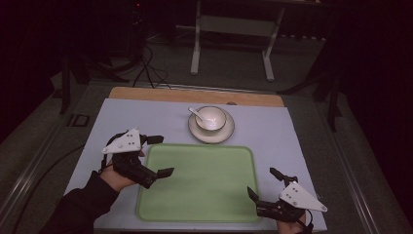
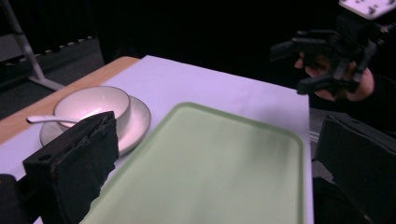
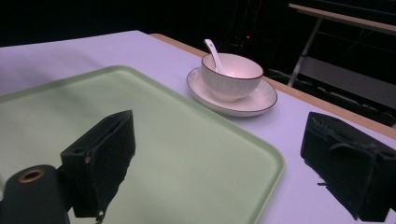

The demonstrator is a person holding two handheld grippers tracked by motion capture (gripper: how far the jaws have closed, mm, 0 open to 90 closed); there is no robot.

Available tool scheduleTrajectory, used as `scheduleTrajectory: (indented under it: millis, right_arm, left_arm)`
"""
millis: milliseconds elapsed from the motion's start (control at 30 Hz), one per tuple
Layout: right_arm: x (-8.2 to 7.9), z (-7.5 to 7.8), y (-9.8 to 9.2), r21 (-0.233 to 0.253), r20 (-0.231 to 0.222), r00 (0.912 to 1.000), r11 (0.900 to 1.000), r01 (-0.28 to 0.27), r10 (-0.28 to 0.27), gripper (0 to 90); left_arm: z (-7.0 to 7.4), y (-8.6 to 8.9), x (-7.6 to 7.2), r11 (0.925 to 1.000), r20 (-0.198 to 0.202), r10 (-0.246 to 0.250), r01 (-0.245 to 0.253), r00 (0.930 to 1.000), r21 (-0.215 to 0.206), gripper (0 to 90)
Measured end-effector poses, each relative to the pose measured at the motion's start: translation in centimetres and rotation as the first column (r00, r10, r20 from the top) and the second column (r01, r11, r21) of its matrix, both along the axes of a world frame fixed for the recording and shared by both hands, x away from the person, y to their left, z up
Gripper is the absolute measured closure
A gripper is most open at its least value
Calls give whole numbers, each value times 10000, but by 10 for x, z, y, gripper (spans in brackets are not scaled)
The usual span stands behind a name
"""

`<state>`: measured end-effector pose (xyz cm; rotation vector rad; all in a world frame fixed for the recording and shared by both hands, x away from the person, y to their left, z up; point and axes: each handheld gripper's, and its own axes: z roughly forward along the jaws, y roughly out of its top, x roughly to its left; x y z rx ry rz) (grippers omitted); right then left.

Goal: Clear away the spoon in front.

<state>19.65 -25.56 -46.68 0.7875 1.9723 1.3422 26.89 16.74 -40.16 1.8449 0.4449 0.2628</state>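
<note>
A pale green tray (image 1: 197, 180) lies empty in the middle of the white table mat. Behind it a white bowl (image 1: 211, 118) stands on a saucer (image 1: 224, 135), with a white spoon (image 1: 196, 114) resting in the bowl. My left gripper (image 1: 159, 155) hovers at the tray's left edge, open, nothing between its jaws. My right gripper (image 1: 265, 183) is at the tray's front right corner, also open and empty. The tray (image 2: 219, 172), bowl (image 2: 93, 105) and right gripper (image 2: 299, 65) show in the left gripper view. The right gripper view has the tray (image 3: 187, 154), bowl (image 3: 231, 74) and spoon (image 3: 214, 55).
The mat (image 1: 146, 119) covers a wooden table whose far edge (image 1: 195, 95) is bare. A white metal frame (image 1: 234, 34) stands on the floor beyond, with cables (image 1: 148, 68) to its left. Dark surroundings close in on all sides.
</note>
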Motion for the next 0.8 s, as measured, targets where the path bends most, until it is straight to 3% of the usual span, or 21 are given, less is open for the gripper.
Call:
scheduleTrajectory:
  millis: [267,533,700,800]
  right_arm:
    - [0,0,1,-52,1,10000,10000,-38,38,101]
    - [1,0,0,-32,-16,10000,10000,-74,74,102]
    - [1,0,0,-13,-25,10000,10000,-80,80,102]
    - [1,-1,0,-55,-50,9999,9999,-99,99,102]
  left_arm:
    - [11,-9,27,9985,-243,389,-398,9989,-380,2]
    - [5,-25,56,9952,-560,903,-922,9943,-318,28]
    - [0,-31,75,9878,-823,1466,-1502,9858,-401,63]
    - [-5,-32,88,9802,-1096,1841,-1908,9768,-538,94]
